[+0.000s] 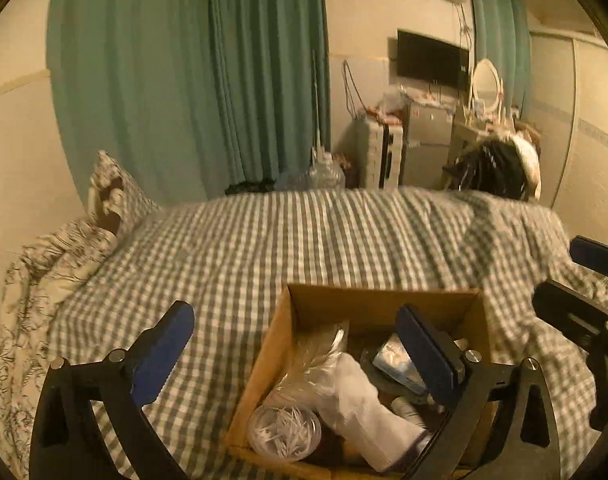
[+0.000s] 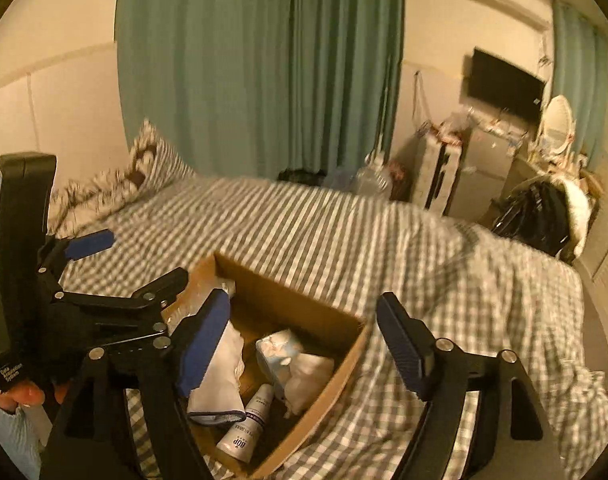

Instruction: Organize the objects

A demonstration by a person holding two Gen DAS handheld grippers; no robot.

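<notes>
An open cardboard box (image 1: pixel 280 322) sits on the checked bed cover; it also shows in the right wrist view (image 2: pixel 343 360). Inside it lie a clear round tub of white sticks (image 1: pixel 284 432), a white cloth (image 1: pixel 363 400), a tissue pack (image 2: pixel 278 354) and a white bottle (image 2: pixel 250 424). My left gripper (image 1: pixel 300 350) is open and empty, its right finger over the box. My right gripper (image 2: pixel 304 346) is open and empty above the box. The left gripper also shows in the right wrist view (image 2: pixel 136 264).
The bed (image 1: pixel 304 232) has a pillow (image 1: pixel 112 192) and a rumpled duvet (image 1: pixel 44 272) at the left. Green curtains (image 1: pixel 192 72) hang behind. Past the bed stand a dresser with a mirror (image 1: pixel 485 84), a TV (image 1: pixel 431 58) and a dark bundle (image 1: pixel 491 168).
</notes>
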